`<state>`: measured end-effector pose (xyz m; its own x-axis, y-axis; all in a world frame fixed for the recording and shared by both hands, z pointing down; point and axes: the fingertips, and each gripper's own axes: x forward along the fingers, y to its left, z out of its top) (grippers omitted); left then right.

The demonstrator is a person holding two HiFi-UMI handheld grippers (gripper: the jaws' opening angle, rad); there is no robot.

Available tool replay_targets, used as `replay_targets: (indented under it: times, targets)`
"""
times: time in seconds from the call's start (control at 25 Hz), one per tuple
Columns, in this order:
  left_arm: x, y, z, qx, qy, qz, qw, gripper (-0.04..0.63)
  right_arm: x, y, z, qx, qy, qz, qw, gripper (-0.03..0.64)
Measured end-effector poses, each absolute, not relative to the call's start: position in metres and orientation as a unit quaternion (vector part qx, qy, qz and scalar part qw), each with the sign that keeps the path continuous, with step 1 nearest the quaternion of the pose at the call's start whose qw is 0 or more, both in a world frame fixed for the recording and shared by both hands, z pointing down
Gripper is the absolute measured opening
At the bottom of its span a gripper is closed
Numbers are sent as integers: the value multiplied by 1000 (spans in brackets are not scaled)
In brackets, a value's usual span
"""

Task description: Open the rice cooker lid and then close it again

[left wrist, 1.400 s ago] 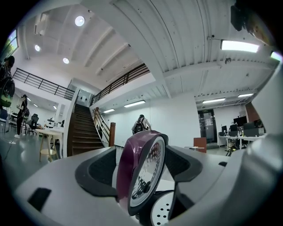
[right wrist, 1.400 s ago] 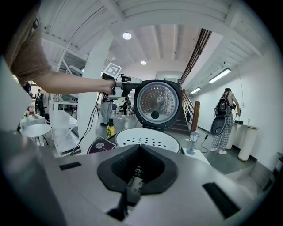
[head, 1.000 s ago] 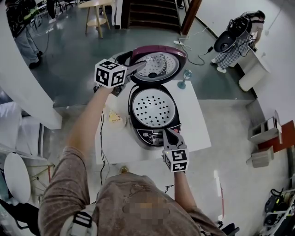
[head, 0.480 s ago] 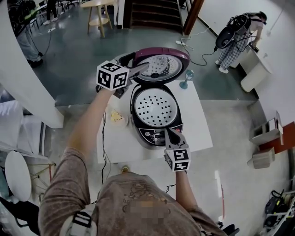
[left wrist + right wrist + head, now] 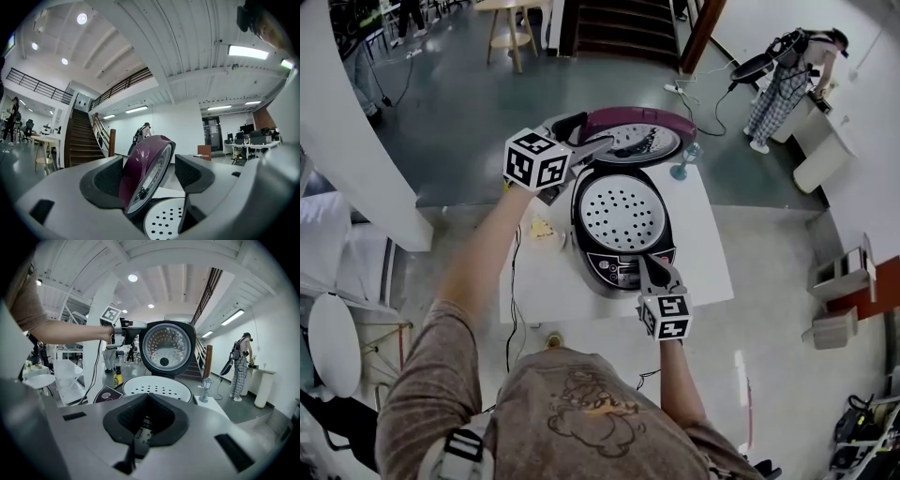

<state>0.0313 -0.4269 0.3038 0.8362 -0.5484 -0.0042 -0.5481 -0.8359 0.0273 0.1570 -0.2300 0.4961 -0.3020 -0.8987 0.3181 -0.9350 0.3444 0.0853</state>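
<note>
The rice cooker [image 5: 602, 251] stands on a white table [image 5: 705, 267], with a white perforated tray [image 5: 620, 212] showing in its pot. Its purple lid [image 5: 639, 132] is raised and tilts over the back of the pot. My left gripper [image 5: 592, 147] is open at the lid's left edge. In the left gripper view the lid's rim [image 5: 140, 164] stands between the jaws, against the left one and clear of the right one. My right gripper [image 5: 655, 273] is shut, its tips on the cooker's front panel [image 5: 620, 273]. The right gripper view faces the lid's inner plate [image 5: 168, 348].
A small stemmed glass [image 5: 682, 160] stands at the table's back right corner. A little dish [image 5: 542, 231] sits left of the cooker, with a cable hanging beside it. A person [image 5: 787, 75] works far right. A stool [image 5: 511, 23] and stairs [image 5: 619, 28] lie beyond.
The lid has swung up from lying back towards the pot, and my left gripper has moved with its edge. My right gripper stays on the front panel.
</note>
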Motion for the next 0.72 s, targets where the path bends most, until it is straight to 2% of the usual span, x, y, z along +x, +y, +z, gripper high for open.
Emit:
replay_targets:
  times: [0.72]
  targets:
    - [32,-380,317,963,-268,-13,26,344,157,-230,494,565,-808,69,150,5]
